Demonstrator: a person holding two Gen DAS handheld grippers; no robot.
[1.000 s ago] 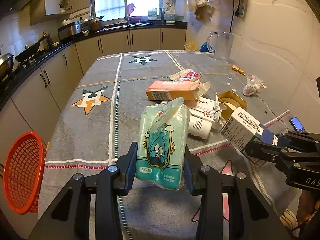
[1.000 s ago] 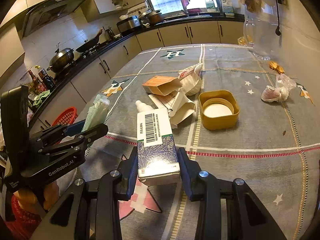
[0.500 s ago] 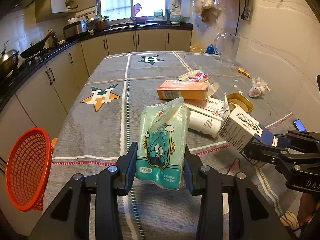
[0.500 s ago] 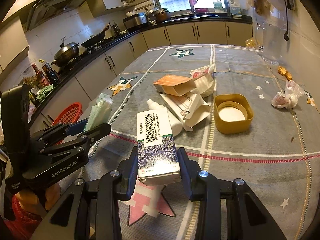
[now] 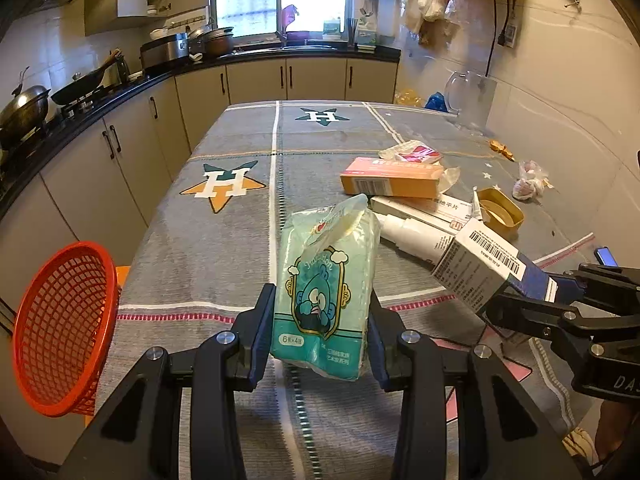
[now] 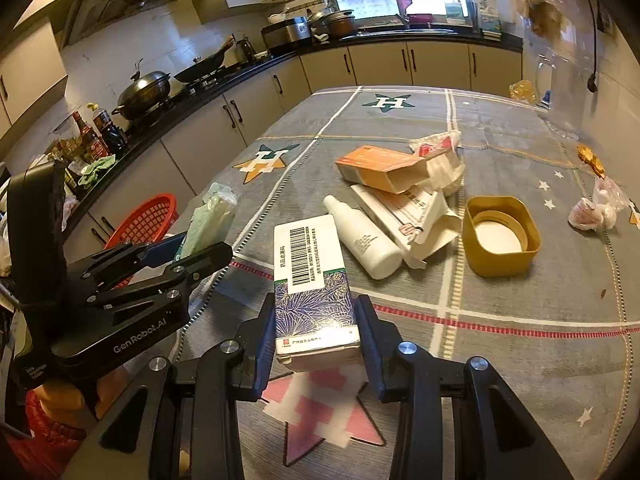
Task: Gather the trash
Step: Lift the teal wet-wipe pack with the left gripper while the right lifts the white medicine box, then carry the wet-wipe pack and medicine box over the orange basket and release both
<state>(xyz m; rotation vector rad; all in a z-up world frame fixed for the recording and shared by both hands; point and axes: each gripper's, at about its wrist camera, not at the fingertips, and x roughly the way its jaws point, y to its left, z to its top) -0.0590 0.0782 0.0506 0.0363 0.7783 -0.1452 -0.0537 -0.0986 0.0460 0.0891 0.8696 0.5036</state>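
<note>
Trash is held in both grippers above the table [image 5: 224, 248]: the left gripper [image 5: 320, 332] clamps a green tissue pack [image 5: 326, 284] upright, and the right gripper [image 6: 316, 340] grips a white barcoded box [image 6: 312, 280]. A red basket [image 5: 60, 328] sits off the table's left edge, while more boxes, a white bottle [image 6: 362, 240] and a yellow lid [image 6: 500, 236] lie on the cloth.

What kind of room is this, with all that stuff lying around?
A home kitchen, by the look of it: a wok sits on the stove along the counter, cabinets run beneath a window, and a cloth-covered table fills the middle.
</note>
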